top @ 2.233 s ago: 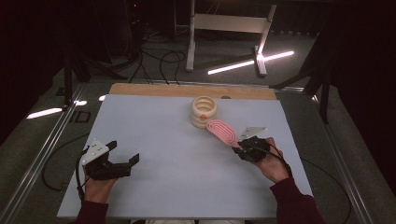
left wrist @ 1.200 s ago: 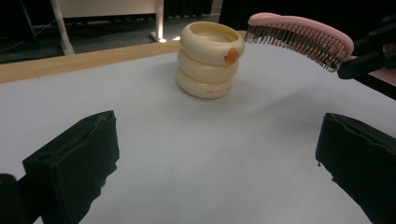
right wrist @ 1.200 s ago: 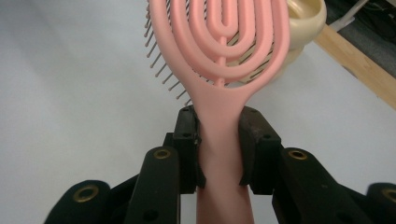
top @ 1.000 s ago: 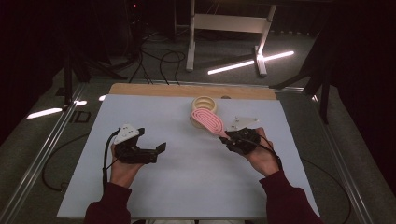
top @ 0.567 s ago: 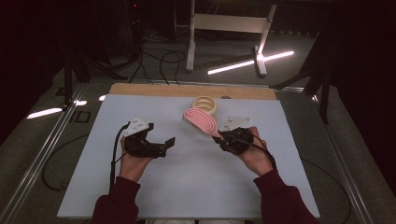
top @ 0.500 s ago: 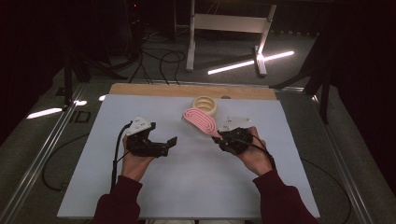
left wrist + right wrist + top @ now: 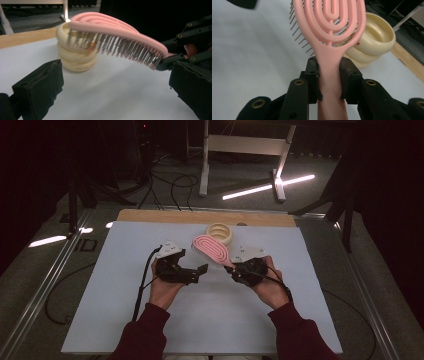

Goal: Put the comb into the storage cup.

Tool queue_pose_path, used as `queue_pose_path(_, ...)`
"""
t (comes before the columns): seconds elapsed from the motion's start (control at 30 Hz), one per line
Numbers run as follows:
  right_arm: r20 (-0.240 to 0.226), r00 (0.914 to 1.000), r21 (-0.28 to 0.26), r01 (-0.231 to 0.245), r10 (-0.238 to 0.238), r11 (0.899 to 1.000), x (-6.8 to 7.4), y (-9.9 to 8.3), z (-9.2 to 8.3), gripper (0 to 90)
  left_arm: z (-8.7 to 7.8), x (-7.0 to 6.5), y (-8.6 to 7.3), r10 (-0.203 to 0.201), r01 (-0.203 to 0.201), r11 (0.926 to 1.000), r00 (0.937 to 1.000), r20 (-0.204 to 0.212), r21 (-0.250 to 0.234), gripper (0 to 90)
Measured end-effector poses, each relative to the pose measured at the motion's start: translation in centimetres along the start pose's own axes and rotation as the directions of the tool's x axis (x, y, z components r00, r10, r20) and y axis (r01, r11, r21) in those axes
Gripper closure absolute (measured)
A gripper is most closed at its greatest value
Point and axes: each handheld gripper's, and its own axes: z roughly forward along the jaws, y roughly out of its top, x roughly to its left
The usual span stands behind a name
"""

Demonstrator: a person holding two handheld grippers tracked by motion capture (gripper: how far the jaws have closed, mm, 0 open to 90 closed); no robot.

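Observation:
A pink hairbrush (image 7: 212, 248) with a looped open back hangs over the white table, bristles down. My right gripper (image 7: 232, 268) is shut on its handle; in the right gripper view both pads (image 7: 312, 75) press the sides of the hairbrush (image 7: 329, 30) handle. The brush head (image 7: 112, 30) reaches out over a cream ribbed bowl (image 7: 220, 232). My left gripper (image 7: 199, 272) is open just left of the handle, with nothing between its fingers (image 7: 40, 90). It faces the bristles, and the bowl (image 7: 75, 58) sits behind them.
The white table sheet (image 7: 125, 310) spreads out around both hands. A wooden strip (image 7: 165, 216) borders its far edge. Beyond it, cables and a white stand (image 7: 240, 150) are on the floor. A metal rail (image 7: 45, 285) runs along the left side.
My left gripper has moved right, from the table's left part to close beside the brush handle. My right gripper has shifted slightly left with the brush, whose head now overhangs the bowl.

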Motion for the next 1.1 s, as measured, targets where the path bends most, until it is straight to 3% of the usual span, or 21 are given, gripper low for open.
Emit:
queue_pose_path(0.13, 0.000, 1.0000, -0.012, 0.002, -0.002, 1.000, 0.2, 0.1, -0.1, 70.8, 0.8, -0.3, 0.3, -0.015, 0.015, 0.9999, 0.9999, 0.004, 0.004, 0.0)
queue_pose_path(0.3, 0.001, 1.0000, -0.025, 0.004, -0.004, 1.000, 0.4, 0.3, -0.1, 70.8, 1.9, -0.8, 0.8, -0.066, 0.067, 0.9977, 0.9973, 0.031, -0.012, 0.0)
queue_pose_path(0.53, 0.009, 0.9998, -0.035, 0.016, -0.016, 0.999, 0.7, 0.5, -0.1, 70.9, 2.5, -0.9, 1.2, -0.136, 0.137, 0.9904, 0.9893, 0.053, -0.020, 0.0)
queue_pose_path(0.77, 0.006, 0.9995, -0.046, 0.030, -0.030, 0.998, 1.0, 0.6, 0.1, 70.9, 3.0, -0.9, 1.3, -0.168, 0.170, 0.9855, 0.9831, 0.071, -0.010, 1.8)
queue_pose_path(0.8, 0.005, 0.9996, -0.045, 0.026, -0.026, 0.999, 1.1, 0.6, 0.1, 70.9, 2.9, -0.9, 1.4, -0.188, 0.190, 0.9817, 0.9797, 0.070, -0.015, 1.8)
queue_pose_path(0.9, 0.004, 0.9995, -0.052, 0.032, -0.032, 0.998, 1.2, 0.6, 0.1, 71.1, 2.7, -0.6, 1.5, -0.210, 0.213, 0.9769, 0.9744, 0.079, -0.021, 13.7)
queue_pose_path(1.1, 0.018, 0.9992, -0.063, 0.038, -0.037, 0.997, 1.2, 0.5, 0.0, 71.4, 2.6, -0.5, 1.6, -0.237, 0.244, 0.9687, 0.9651, 0.111, -0.048, 23.7)
